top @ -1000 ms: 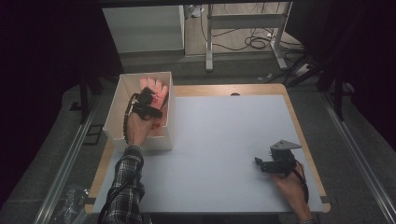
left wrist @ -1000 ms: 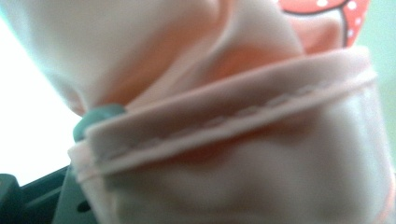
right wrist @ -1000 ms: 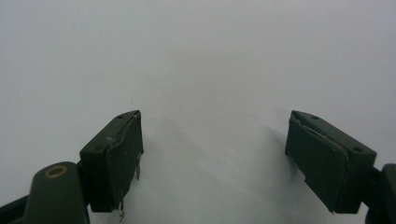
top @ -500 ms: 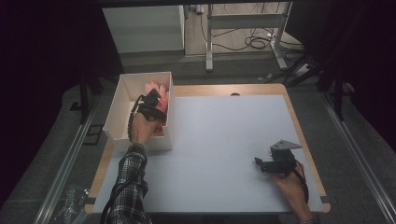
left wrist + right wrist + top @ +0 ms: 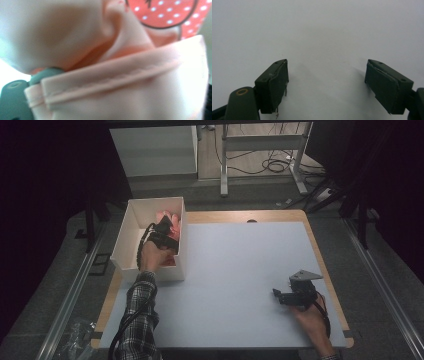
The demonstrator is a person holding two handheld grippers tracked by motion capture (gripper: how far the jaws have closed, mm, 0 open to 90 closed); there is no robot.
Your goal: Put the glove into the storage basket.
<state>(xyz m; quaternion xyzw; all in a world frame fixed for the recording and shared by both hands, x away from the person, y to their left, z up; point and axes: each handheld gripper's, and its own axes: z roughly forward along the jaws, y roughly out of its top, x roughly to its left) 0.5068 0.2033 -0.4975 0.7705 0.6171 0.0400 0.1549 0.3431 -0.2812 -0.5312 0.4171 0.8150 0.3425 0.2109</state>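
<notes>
The left tongs (image 5: pixel 167 227) are reaching down into a white rectangular box (image 5: pixel 131 227) that is standing at the far left corner of the counter (image 5: pixel 235 270). Inside the box, pink cloth (image 5: pixel 165 216) is lying in a soft, crumpled heap. In the left gripper view the cloth (image 5: pixel 140 82) is pressing very close to the camera: it is a smooth, pale pink fabric with a folded, stitched hem, and behind it a coral part with small white dots is showing. A piece of one dark green jaw is showing at the lower left, under the hem. The jaws have just been opening and are now standing released, with the cloth lying over them and no longer pinched.

The right tongs (image 5: pixel 282 297) are resting low at the near right of the counter, well apart from the box, with a grey three-cornered plate on top. In the right gripper view the right tongs (image 5: pixel 325 82) are spread wide, and nothing is between the two flat, dark, blocky pads.

The counter is carrying a matt, pale grey sheet with a wooden edge showing around it. A plaid sleeve (image 5: pixel 137 320) is coming in from the near left. Beyond the far edge, a white cabinet (image 5: pixel 152 150), a metal frame and cables on the floor are standing in a dark room.
</notes>
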